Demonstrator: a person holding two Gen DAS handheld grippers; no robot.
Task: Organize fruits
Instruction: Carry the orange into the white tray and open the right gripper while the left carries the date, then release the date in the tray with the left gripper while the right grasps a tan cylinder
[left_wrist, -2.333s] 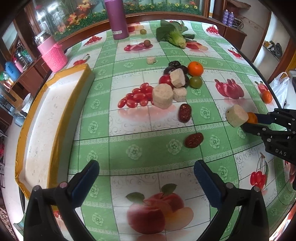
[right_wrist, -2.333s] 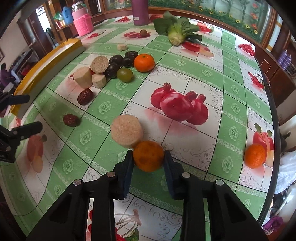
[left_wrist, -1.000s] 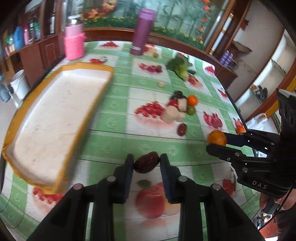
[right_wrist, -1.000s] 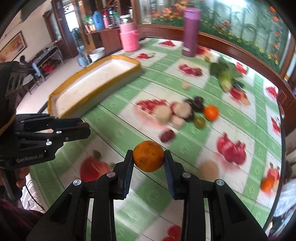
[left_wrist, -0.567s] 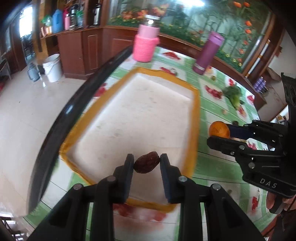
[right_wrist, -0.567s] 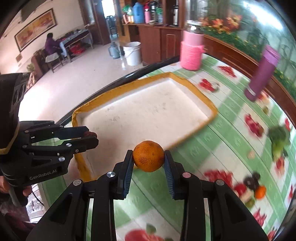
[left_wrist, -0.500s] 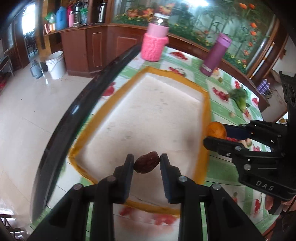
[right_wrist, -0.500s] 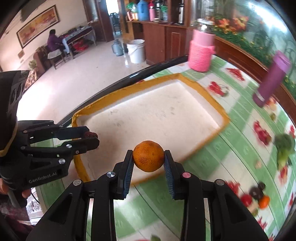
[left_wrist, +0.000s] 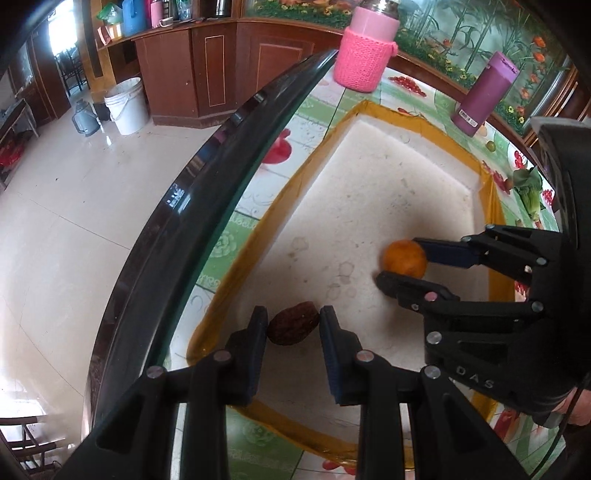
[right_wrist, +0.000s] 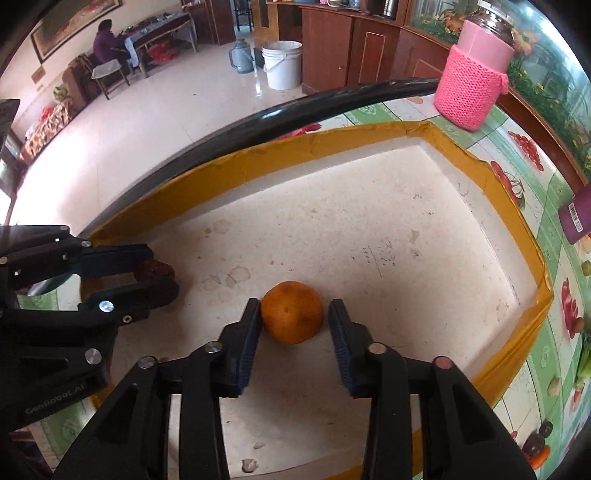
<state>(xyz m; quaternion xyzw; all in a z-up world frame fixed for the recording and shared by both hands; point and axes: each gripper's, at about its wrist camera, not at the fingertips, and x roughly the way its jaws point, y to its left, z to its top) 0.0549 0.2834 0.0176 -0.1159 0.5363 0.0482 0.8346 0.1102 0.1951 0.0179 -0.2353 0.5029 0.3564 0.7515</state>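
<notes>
A white foam tray (left_wrist: 369, 177) with a yellow taped rim (right_wrist: 332, 147) lies below both grippers. My left gripper (left_wrist: 293, 328) is shut on a dark red date (left_wrist: 293, 328), just above the tray's near corner. In the right wrist view the left gripper (right_wrist: 147, 273) and its date (right_wrist: 157, 267) show at the left. My right gripper (right_wrist: 293, 325) is opening around an orange (right_wrist: 293, 312). One pad still touches the orange and a gap shows at the other. The orange (left_wrist: 404, 258) sits low over the tray floor, between the right gripper's (left_wrist: 400, 258) fingers.
The table's dark glass edge (left_wrist: 221, 147) runs close along the tray's outer side, with tiled floor beyond. A pink knit-sleeved jar (left_wrist: 369, 55) and a purple flask (left_wrist: 484, 92) stand past the tray. Greens (left_wrist: 528, 188) and other fruits (right_wrist: 537, 439) lie on the green cloth.
Both grippers swung from over the tablecloth to above the tray and sank toward its floor. The right jaws have widened, so a gap shows beside the orange. The date stays gripped.
</notes>
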